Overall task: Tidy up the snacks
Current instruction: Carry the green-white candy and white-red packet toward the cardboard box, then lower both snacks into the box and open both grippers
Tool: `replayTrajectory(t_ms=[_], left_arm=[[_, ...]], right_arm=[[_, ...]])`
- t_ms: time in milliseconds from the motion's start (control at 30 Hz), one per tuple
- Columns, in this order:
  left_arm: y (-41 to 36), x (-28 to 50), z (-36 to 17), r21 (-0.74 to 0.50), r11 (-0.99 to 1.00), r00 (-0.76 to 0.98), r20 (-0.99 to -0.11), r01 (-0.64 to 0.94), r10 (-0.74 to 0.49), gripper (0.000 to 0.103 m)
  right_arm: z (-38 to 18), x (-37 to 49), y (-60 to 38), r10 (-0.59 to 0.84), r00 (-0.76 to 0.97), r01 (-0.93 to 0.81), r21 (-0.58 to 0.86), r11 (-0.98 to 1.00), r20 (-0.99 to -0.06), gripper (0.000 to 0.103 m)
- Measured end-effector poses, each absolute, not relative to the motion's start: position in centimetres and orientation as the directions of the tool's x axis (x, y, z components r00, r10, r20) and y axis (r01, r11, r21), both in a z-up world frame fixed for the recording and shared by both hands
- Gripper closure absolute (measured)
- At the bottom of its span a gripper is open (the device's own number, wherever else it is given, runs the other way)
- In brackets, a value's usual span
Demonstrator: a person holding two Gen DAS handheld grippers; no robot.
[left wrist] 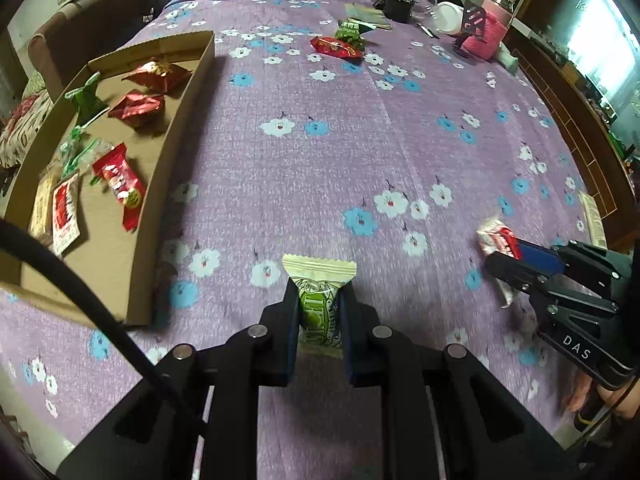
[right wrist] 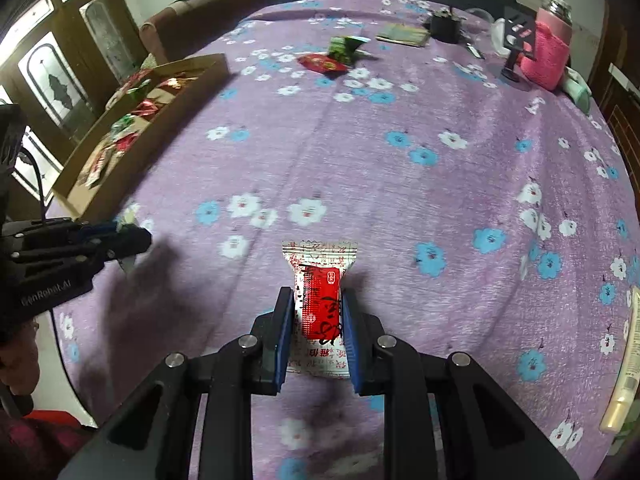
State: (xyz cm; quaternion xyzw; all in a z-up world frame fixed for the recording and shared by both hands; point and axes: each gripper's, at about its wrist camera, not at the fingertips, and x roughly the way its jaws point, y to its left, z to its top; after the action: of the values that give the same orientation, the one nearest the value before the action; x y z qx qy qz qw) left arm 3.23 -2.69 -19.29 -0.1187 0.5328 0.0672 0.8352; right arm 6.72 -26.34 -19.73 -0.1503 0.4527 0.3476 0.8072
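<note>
My left gripper (left wrist: 319,296) is shut on a green and cream snack packet (left wrist: 320,300), held above the purple flowered tablecloth (left wrist: 340,152). My right gripper (right wrist: 317,300) is shut on a white and red snack packet (right wrist: 320,300); it also shows at the right of the left wrist view (left wrist: 504,256). A cardboard tray (left wrist: 176,128) at the left holds several red and green snacks. A red snack (left wrist: 336,47) and a green snack (left wrist: 351,32) lie on the cloth at the far side.
At the far right stand a pink-sleeved bottle (right wrist: 550,48), a black stand (right wrist: 516,40), a dark box (right wrist: 444,26) and a flat booklet (right wrist: 404,34). A cream tube (right wrist: 628,360) lies at the right edge. Sofas lie beyond the table.
</note>
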Motion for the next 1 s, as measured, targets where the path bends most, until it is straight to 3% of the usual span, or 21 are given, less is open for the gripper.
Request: replayTrajectory(t_ms=[333,833,1000], left_arm=[[0.5,0.3,-17.0,-0.158,0.948,0.465,-0.885,-0.275,-0.012,0.083],[14.9,-0.1,-16.1,-0.069,0.833,0.429,-0.879,-0.549,0.209,0.083],[18.1,0.5,-17.3,-0.058,0.798,0.390,-0.892,-0.600,0.228,0.083]], right_arm=[[-17.5,4.3,-18.6,0.517,0.263,-0.825,0.089,0.559,-0.815,0.081],[-17.0,0.9,-2.8,0.572,0.168,-0.966,-0.017,0.258,-0.803,0.081],[-17.9,0.5,-0.1,0.569,0.147,-0.973,-0.015,0.230,-0.809,0.081]])
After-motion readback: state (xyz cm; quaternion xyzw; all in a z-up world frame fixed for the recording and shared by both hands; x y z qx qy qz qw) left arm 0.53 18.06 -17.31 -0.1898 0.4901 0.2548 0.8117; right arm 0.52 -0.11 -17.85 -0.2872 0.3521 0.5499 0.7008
